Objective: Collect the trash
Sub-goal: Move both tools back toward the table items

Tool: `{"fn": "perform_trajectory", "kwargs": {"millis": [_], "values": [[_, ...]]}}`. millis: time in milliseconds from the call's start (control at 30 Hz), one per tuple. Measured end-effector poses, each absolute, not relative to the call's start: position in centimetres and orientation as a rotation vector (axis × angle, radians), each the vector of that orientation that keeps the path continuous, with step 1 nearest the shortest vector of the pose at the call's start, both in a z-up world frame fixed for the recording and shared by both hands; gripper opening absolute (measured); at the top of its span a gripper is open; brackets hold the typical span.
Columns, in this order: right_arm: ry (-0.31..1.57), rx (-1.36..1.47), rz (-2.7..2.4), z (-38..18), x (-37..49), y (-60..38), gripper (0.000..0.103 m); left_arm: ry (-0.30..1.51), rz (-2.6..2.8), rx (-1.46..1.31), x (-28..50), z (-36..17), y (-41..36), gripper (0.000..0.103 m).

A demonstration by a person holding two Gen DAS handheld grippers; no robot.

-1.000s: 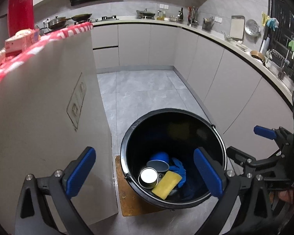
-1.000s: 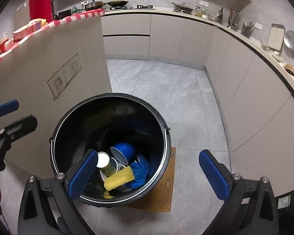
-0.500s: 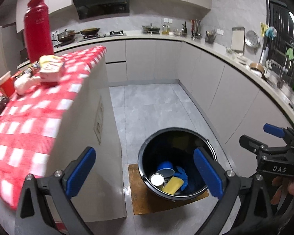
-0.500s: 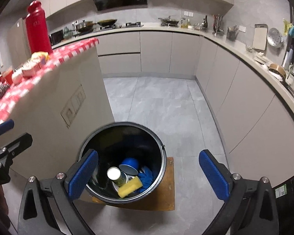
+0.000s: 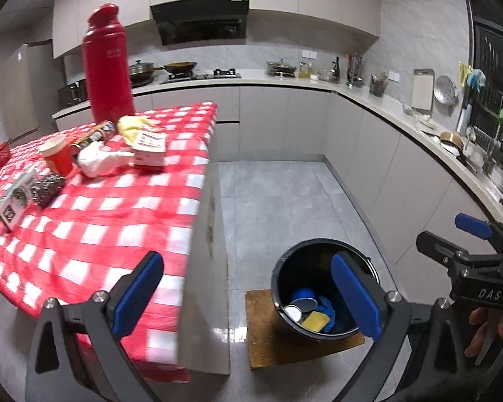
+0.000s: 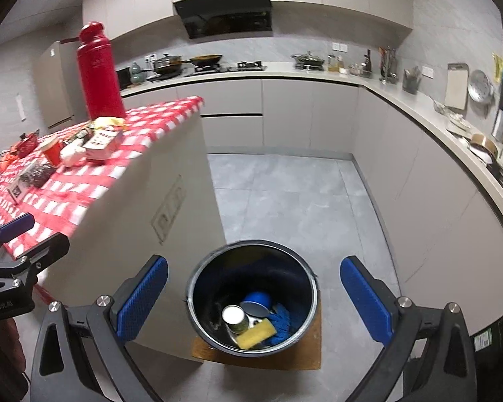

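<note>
A black bucket (image 5: 280, 288) (image 6: 198, 321) stands on the floor on a brown mat beside the table. Inside lie a tin can (image 6: 234, 316), a blue cup (image 6: 256, 301), a yellow sponge (image 6: 255, 334) and a blue glove (image 6: 281, 318). On the red checked tablecloth (image 5: 117, 207) rest a red paper cup (image 5: 57, 159), a crumpled white tissue (image 5: 100, 160), a small carton (image 5: 150, 149), a steel scourer (image 5: 47, 187), a yellow cloth (image 5: 132, 125) and a printed box (image 5: 13, 201). My left gripper (image 5: 246, 296) is open and empty, high above the table edge. My right gripper (image 6: 255, 303) is open and empty above the bucket.
A tall red flask (image 5: 107, 63) stands at the table's far side. Grey cabinets and a countertop (image 5: 402, 110) with cookware run along the back and right. Grey floor tiles (image 5: 278, 201) lie between table and cabinets. A hand (image 5: 486, 328) grips the right tool.
Both grippers have risen well above the bucket, which now looks smaller. The tabletop and its items have come into view. Both stay open and empty.
</note>
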State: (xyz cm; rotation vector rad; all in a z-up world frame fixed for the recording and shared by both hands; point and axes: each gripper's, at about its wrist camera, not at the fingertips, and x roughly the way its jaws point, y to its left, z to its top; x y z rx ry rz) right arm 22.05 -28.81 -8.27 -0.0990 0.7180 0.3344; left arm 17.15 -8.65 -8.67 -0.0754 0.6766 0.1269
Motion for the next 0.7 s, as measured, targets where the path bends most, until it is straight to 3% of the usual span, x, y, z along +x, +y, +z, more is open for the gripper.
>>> {"fn": "perform_trajectory", "kwargs": {"millis": [367,700], "values": [[0.667,-0.129,0.453,-5.7,21.3,-21.9,0.103,0.654,0.208,-0.103,15.0,-7.0,-3.1,0.101],[0.624,-0.128,0.533,-4.2,20.0,-13.8,0.103,0.619,0.319,-0.192,11.7,-6.2,6.5,0.101]]}}
